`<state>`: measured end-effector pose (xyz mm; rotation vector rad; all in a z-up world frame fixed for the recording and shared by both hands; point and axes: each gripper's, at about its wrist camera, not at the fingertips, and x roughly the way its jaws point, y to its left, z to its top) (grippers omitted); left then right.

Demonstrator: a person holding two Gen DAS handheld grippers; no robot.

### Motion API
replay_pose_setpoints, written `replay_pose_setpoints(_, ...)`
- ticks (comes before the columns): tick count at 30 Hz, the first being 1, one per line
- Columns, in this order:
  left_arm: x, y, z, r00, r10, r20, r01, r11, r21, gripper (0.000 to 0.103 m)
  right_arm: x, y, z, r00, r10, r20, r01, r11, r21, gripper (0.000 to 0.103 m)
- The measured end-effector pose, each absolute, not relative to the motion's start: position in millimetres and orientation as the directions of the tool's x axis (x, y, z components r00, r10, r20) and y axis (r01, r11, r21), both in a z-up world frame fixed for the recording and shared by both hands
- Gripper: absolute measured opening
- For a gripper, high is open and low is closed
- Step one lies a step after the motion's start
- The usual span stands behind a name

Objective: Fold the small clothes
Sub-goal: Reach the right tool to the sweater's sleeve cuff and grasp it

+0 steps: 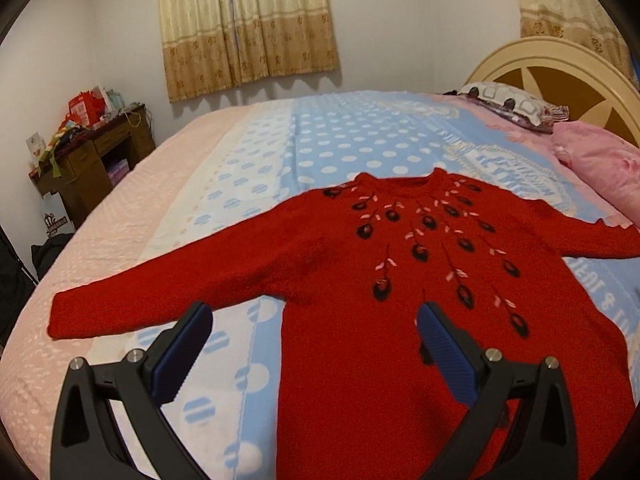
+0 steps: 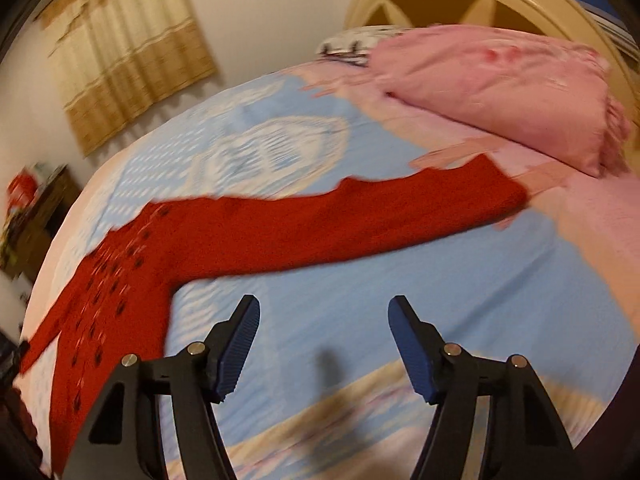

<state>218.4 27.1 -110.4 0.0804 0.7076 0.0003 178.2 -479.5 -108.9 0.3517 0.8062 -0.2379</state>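
A red knitted sweater (image 1: 352, 300) with a black and pink flower pattern lies flat and face up on the bed, both sleeves spread out. My left gripper (image 1: 314, 312) is open and empty, held above the sweater's left side near the armpit. In the right wrist view the sweater (image 2: 280, 232) is blurred; its right sleeve stretches toward the pink pillow. My right gripper (image 2: 324, 304) is open and empty, above the blue bedspread just in front of that sleeve.
The bed has a blue dotted bedspread (image 1: 340, 136) over a pink sheet (image 1: 120, 216). A pink pillow (image 2: 500, 92) and a patterned pillow (image 1: 508, 104) lie by the cream headboard (image 1: 560, 72). A cluttered wooden desk (image 1: 88, 152) stands at the far left.
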Motion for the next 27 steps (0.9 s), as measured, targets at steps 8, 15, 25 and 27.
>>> replay_pose_setpoints(8,248.4,35.6,-127.8,0.722,0.033,-0.691,0.012,0.998,0.061,0.103,193.7,-570.6,-116.6,0.619,-0.143,-0.772,0.52,0.811,0.267,0.059)
replay_pose_setpoints(15,262.7,34.4,-146.7,0.684,0.018,-0.729,0.015,0.999,0.039,0.103,215.5,-615.9,-134.3,0.561,-0.175,-0.809,0.623,0.732,0.274,0.046)
replay_pose_setpoints(25,268.7,38.5,-155.6,0.668,-0.006,-0.745,0.015,1.0,0.005,0.103,242.9,-636.9,-142.0,0.518,-0.286,-0.806,0.691,0.695,0.198,0.011)
replay_pose_setpoints(27,268.7,40.0,-155.2,0.669,-0.012,-0.743,0.014,1.0,-0.004,0.103,244.3,-640.0,-143.2,0.527,-0.272,-0.805,0.687,0.695,0.215,0.007)
